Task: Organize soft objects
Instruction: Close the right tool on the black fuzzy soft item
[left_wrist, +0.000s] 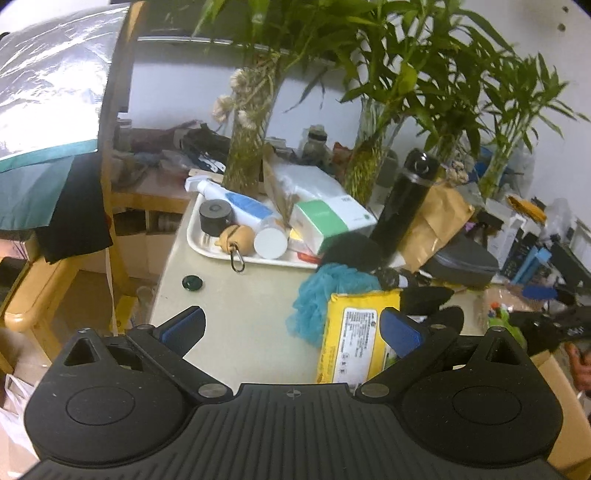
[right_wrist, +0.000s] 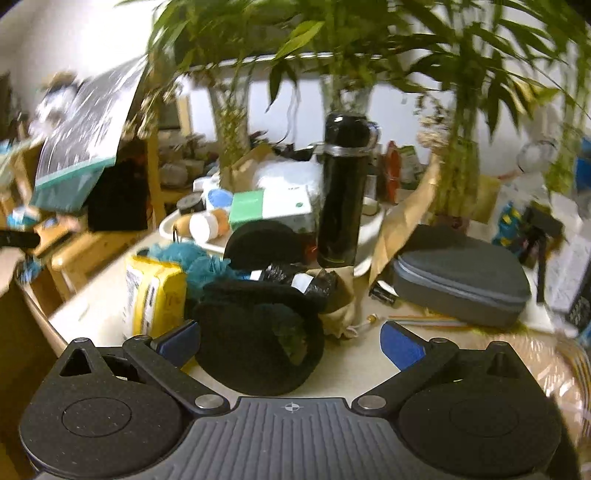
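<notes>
My left gripper (left_wrist: 291, 328) is open above the beige table (left_wrist: 229, 314), nothing between its blue pads. A yellow pack of wipes (left_wrist: 354, 343) lies just inside its right finger, with a teal mesh sponge (left_wrist: 325, 291) behind it and a black soft item (left_wrist: 351, 247) further back. My right gripper (right_wrist: 290, 341) is open too; a black fabric piece (right_wrist: 255, 343) lies on the table between its fingers, untouched. The yellow pack (right_wrist: 155, 295) and teal sponge (right_wrist: 199, 262) lie to its left. The right gripper's black tip (left_wrist: 546, 325) shows at the left view's right edge.
A white tray (left_wrist: 207, 243) holds a spray bottle, a green-and-white box (left_wrist: 328, 218) and small jars. A black flask (right_wrist: 343, 192) stands upright mid-table. A grey zip case (right_wrist: 461, 280), brown paper bags and bamboo vases (left_wrist: 247, 155) crowd the back. Wooden furniture (left_wrist: 33, 295) stands left.
</notes>
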